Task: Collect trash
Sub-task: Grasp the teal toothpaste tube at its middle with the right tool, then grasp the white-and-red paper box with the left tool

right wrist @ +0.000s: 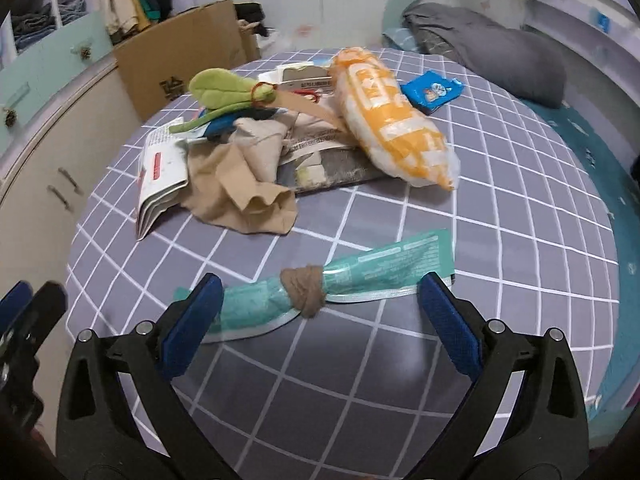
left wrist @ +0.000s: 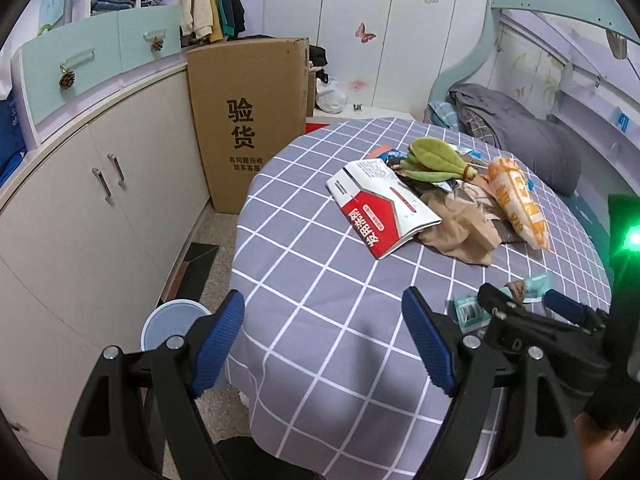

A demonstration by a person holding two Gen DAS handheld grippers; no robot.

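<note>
A teal wrapper [right wrist: 360,280] with a brown knot of stocking around its middle lies on the grey checked bed sheet [right wrist: 360,380], just ahead of my open right gripper [right wrist: 320,304], between its fingers. It also shows in the left wrist view [left wrist: 536,284], partly behind the right gripper [left wrist: 520,308]. Farther back lies a heap: an orange and white plastic bag [right wrist: 392,120], a blue wrapper [right wrist: 432,92], a tan stocking [right wrist: 240,184], a red and white booklet [left wrist: 380,204] and a green plush toy [left wrist: 432,158]. My left gripper [left wrist: 324,336] is open and empty over the bed's near corner.
A light blue bin [left wrist: 172,320] stands on the floor left of the bed. A tall cardboard box [left wrist: 248,120] leans by the cream cabinets [left wrist: 100,208]. A grey pillow [right wrist: 500,52] lies at the head of the bed.
</note>
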